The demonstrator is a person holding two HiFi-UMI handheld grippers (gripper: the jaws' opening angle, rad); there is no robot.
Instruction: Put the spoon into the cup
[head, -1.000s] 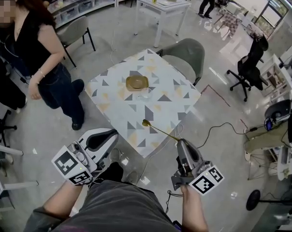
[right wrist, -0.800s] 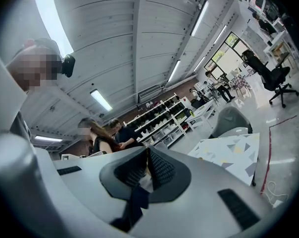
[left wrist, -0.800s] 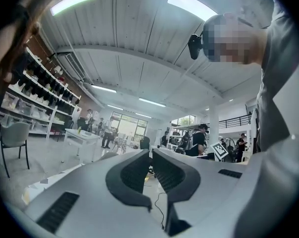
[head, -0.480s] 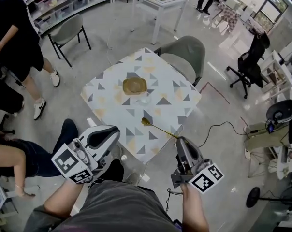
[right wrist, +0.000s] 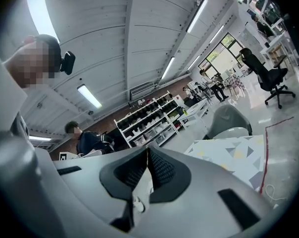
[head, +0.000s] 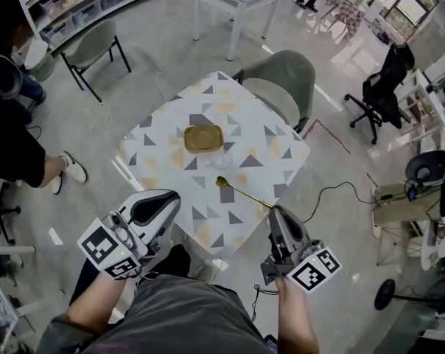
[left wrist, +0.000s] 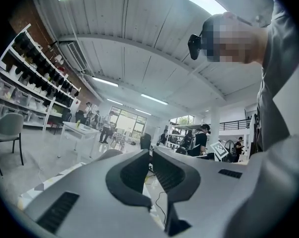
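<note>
Spoon (head: 241,192) held out over the patterned tabletop (head: 171,124): the right gripper (head: 274,212) has its jaws closed on the end of the gold handle. The spoon's bowl stays short of the cup (head: 219,157) and apart from it. The cup is clear and hard to pick out against the pattern. It stands just beside a brown square dish (head: 203,137) near the middle of the tabletop. In the right gripper view the jaws meet at their tips, and the spoon itself cannot be made out there. The left gripper (head: 167,201) hangs off the near edge, its jaws drawn together on nothing. Both forearms are cut off by the lower frame. Against half a second ago, grippers and spoon sit much where they were — but the bare arm low at the left is gone. A bystander in black (head: 12,150) is now cut off by the left edge, one pale shoe (head: 71,169) on the floor.
</note>
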